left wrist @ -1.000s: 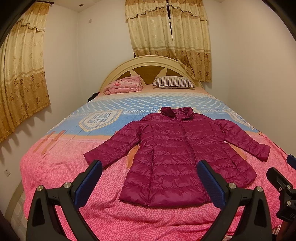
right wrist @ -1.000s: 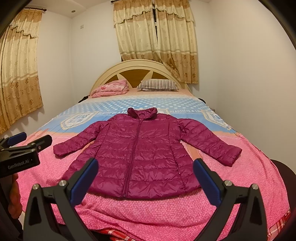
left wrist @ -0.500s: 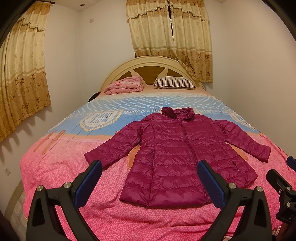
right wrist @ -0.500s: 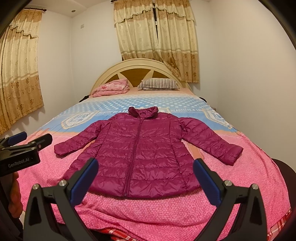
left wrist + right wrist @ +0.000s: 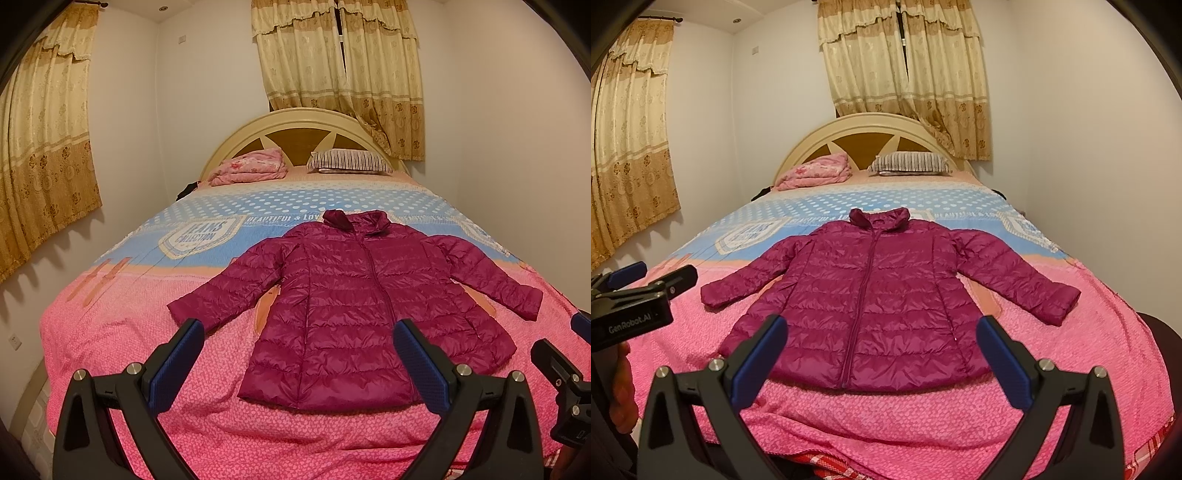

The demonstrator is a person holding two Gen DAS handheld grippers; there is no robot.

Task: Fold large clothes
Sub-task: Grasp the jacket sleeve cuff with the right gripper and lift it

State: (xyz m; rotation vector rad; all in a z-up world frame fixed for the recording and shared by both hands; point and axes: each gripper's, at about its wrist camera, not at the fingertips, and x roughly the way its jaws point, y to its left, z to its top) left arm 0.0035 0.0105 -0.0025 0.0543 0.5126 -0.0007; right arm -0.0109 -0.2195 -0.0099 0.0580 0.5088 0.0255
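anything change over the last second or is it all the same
Almost nothing. Both views drift very slightly, so the jacket sits a touch lower in frame. Nothing was taken hold of or let go: the left gripper and right gripper stay open short of the hem, and the jacket stays flat on the bed.

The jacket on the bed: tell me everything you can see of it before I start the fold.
The jacket is a magenta quilted puffer with a slight sheen, long in the body. It lies flat, front up, on the pink and blue bedspread, collar towards the headboard, hem towards the cameras. The centre zip looks closed up to the stand-up collar. Both sleeves are spread out and angled down and outwards, cuffs resting on the spread. Only the bedspread touches it; both grippers hang open short of the hem, holding nothing.
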